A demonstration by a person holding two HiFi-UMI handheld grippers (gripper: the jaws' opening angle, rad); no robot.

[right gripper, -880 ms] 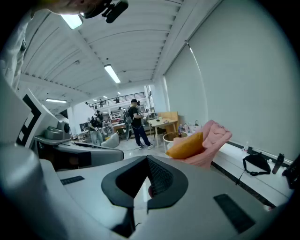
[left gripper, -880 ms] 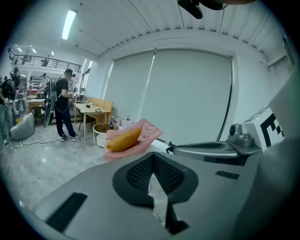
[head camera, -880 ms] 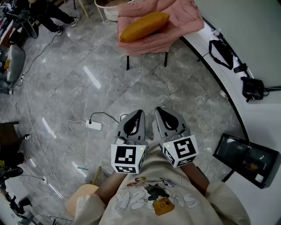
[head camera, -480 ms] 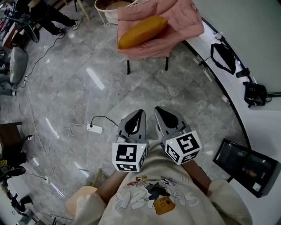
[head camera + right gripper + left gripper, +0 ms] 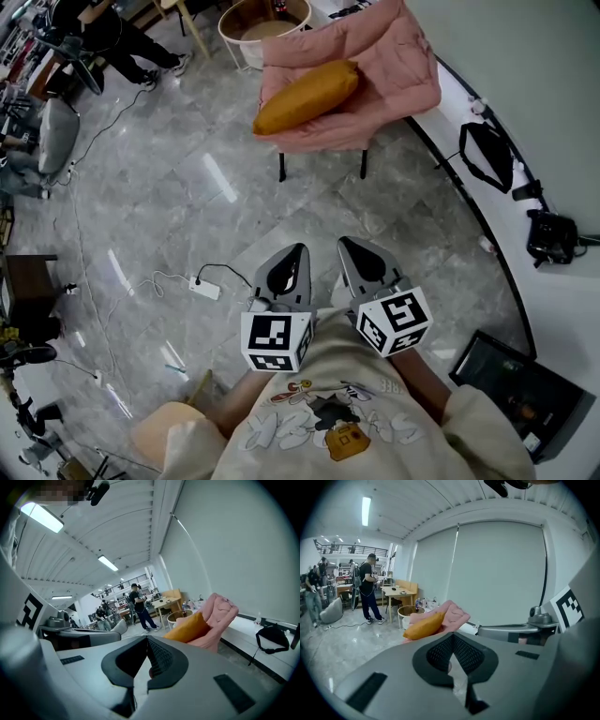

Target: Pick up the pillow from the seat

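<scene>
Floor (image 5: 187, 197) separates pillow (image 5: 306, 97) on seat (image 5: 398, 70) from left claw (image 5: 300, 249) and right claw (image 5: 343, 243), both closed, empty; approach, open wide, grasp both ends.

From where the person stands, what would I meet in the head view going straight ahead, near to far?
Left gripper and right gripper side by side, jaws shut → grey floor → pink chair with the orange pillow on its seat → round white basket.

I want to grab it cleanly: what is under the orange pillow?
The pillow lies across the seat of the pink chair. Only pink padding shows around it. The patch of seat directly beneath is covered, so anything there cannot be seen.
</scene>
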